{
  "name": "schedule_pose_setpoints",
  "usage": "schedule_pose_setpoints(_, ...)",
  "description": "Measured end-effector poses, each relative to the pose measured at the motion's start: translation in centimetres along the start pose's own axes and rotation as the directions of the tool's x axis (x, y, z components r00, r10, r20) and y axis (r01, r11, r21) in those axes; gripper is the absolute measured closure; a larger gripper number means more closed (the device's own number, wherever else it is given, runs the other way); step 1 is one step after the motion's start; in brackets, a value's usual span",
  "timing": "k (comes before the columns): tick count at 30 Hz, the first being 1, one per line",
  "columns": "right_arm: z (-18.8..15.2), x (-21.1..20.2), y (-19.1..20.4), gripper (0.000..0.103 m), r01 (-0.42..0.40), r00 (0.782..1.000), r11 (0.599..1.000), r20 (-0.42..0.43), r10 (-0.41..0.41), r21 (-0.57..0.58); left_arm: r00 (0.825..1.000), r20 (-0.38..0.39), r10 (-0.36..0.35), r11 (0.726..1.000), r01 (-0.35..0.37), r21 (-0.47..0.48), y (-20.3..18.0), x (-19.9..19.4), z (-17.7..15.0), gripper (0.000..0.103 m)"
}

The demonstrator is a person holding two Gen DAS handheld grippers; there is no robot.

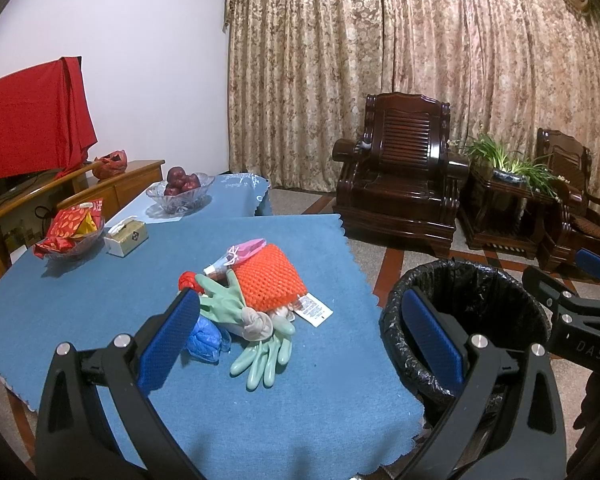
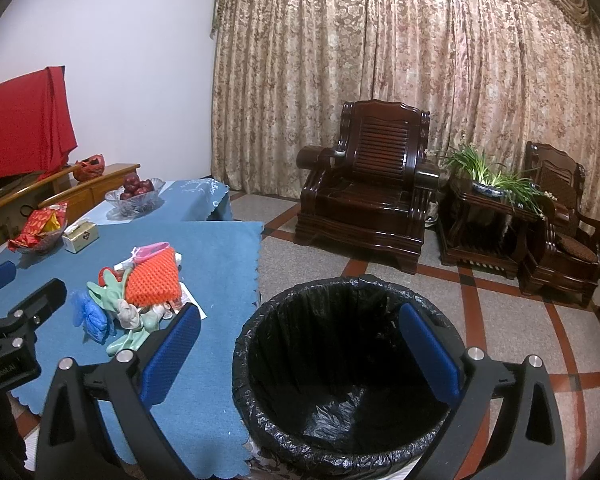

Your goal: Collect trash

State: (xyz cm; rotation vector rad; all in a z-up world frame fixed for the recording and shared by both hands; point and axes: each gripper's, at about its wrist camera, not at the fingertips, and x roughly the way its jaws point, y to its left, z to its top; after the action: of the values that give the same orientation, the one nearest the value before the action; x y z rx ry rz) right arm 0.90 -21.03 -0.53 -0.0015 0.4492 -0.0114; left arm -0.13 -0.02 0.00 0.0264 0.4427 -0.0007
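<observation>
left claw (image 1: 300,344) gaping, empty | trash pile (image 1: 252,300) lying on table (image 1: 100,304) just ahead | right claw (image 2: 300,344) gaping, hovering over bin (image 2: 340,452)

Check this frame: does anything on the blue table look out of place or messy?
Yes: a jumbled heap sits mid-table, with green rubber gloves, a crumpled blue glove, an orange mesh pad and wrappers overlapping. The bin beside the table looks empty.
</observation>
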Motion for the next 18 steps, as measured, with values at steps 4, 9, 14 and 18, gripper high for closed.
schedule_pose_setpoints(4, 0.01, 0.04, -0.01, 0.006, -0.001, 1.0, 1.0, -0.002, 0.001, 0.001, 1.0, 0.0, 0.001, 1.0, -0.001, 0.001, -0.04, 0.08, 0.03, 0.005)
schedule_pose_setpoints(9, 0.0, 0.06, 0.03, 0.006, -0.001, 1.0, 1.0, 0.0, 0.001, 0.0, 1.0, -0.001, 0.001, 1.0, -0.001, 0.001, -0.04, 0.11, 0.04, 0.005)
schedule_pose_setpoints(14, -0.01, 0.07, 0.09, 0.006, -0.002, 1.0, 1.0, -0.001, 0.002, -0.001, 1.0, -0.001, 0.001, 1.0, -0.001, 0.002, -0.04, 0.11, 0.04, 0.005)
schedule_pose_setpoints(18, 0.12, 0.09, 0.05, 0.006, -0.002, 1.0, 1.0, -0.001, 0.002, 0.001, 1.0, -0.003, 0.001, 1.0, -0.001, 0.002, -0.05, 0.13, 0.04, 0.005)
